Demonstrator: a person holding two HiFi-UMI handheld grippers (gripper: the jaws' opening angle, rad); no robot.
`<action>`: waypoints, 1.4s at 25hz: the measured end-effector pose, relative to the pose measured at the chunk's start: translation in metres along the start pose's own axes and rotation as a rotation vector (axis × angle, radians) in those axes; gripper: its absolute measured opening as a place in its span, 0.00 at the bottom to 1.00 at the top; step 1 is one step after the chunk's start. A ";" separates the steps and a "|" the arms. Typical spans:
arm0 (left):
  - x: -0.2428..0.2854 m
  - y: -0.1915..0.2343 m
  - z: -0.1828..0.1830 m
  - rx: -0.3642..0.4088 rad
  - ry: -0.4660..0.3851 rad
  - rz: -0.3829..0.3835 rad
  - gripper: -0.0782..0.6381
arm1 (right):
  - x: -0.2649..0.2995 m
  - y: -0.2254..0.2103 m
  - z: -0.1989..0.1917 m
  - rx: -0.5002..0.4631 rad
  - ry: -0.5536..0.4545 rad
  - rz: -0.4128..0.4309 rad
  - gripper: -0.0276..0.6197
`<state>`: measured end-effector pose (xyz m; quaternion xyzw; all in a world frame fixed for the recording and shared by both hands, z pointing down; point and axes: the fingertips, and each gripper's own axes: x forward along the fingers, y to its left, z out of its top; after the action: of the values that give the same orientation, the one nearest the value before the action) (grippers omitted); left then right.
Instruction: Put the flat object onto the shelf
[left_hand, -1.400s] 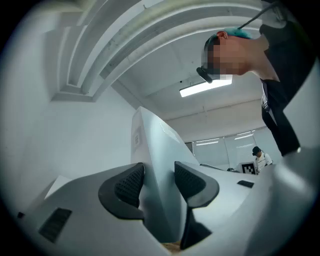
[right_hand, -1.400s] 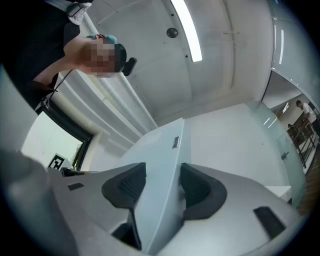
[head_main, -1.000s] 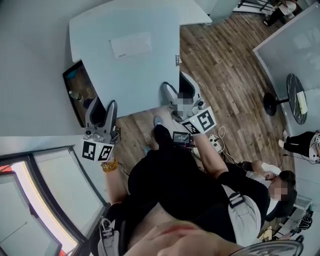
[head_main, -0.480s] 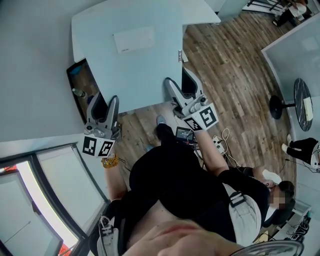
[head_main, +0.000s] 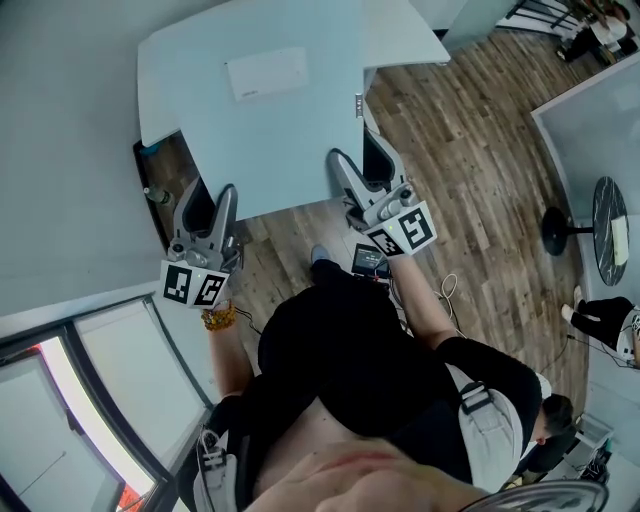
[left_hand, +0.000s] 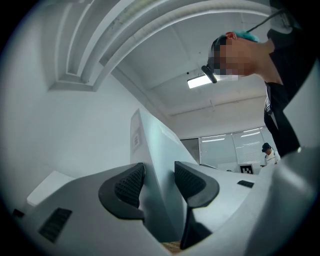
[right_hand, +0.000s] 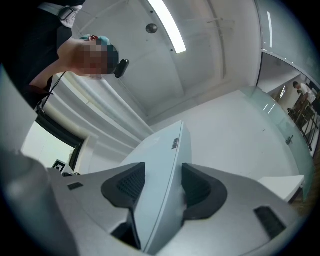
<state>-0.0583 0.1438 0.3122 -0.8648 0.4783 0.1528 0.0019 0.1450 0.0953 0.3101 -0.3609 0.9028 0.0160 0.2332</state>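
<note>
The left gripper (head_main: 208, 202) pinches the near edge of the flat panel (head_main: 270, 120), its pads (left_hand: 129, 184) pressed on either face. The bare forearm reaches forward from the body with a beaded bracelet (head_main: 218, 318) at the wrist. The pale panel is held out ahead over the wooden floor (head_main: 460, 150), tilted up away from the person, with a small label (head_main: 265, 72) near its far end. The right gripper (head_main: 357, 165) clamps the same edge further along, the panel wedged between its pads (right_hand: 131, 185). Compared with a second ago, both grippers sit higher and the panel now hides most of the dark opening (head_main: 152, 185) on the left.
</note>
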 end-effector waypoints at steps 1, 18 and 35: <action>0.005 0.001 -0.001 0.000 0.000 0.006 0.38 | 0.003 -0.006 0.000 0.004 0.002 0.004 0.39; 0.087 0.088 -0.039 -0.062 0.006 0.071 0.38 | 0.095 -0.090 -0.054 0.025 0.064 0.026 0.39; 0.229 0.286 -0.046 -0.095 0.014 0.014 0.38 | 0.289 -0.194 -0.134 0.026 0.126 -0.050 0.39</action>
<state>-0.1692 -0.2080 0.3363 -0.8616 0.4766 0.1693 -0.0435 0.0354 -0.2608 0.3310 -0.3806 0.9065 -0.0243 0.1812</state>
